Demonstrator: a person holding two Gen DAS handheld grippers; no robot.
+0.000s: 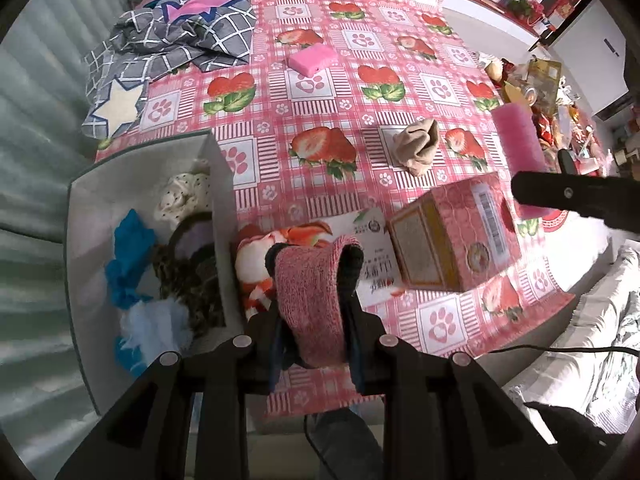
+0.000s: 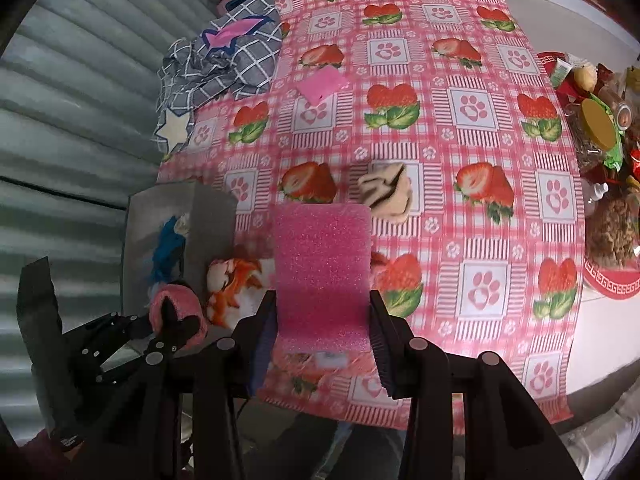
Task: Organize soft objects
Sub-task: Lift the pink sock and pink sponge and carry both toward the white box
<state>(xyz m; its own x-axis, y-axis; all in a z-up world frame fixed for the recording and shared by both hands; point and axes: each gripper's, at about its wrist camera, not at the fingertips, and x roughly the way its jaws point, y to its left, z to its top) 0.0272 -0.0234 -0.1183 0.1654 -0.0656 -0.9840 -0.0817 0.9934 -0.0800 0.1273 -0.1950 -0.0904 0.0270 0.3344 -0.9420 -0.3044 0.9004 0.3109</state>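
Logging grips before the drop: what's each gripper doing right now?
Left gripper: shut on the pink knitted sock.
Right gripper: shut on the pink sponge.

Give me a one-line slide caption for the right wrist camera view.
Right gripper holds a pink foam sponge sheet above the strawberry-print tablecloth, beside a grey fabric bin.

barcode on pink box point(image 1: 452, 232), chinese print on packet point(image 1: 374, 256), unreadable

A pink tablecloth point(image 1: 400, 92) with strawberries and paw prints covers the table. A pink carton point(image 1: 452, 236) lies on it at about 4 o'clock. At 2 o'clock, a jar point(image 2: 598, 132) with a yellow lid sits among snack packets point(image 1: 560, 120).
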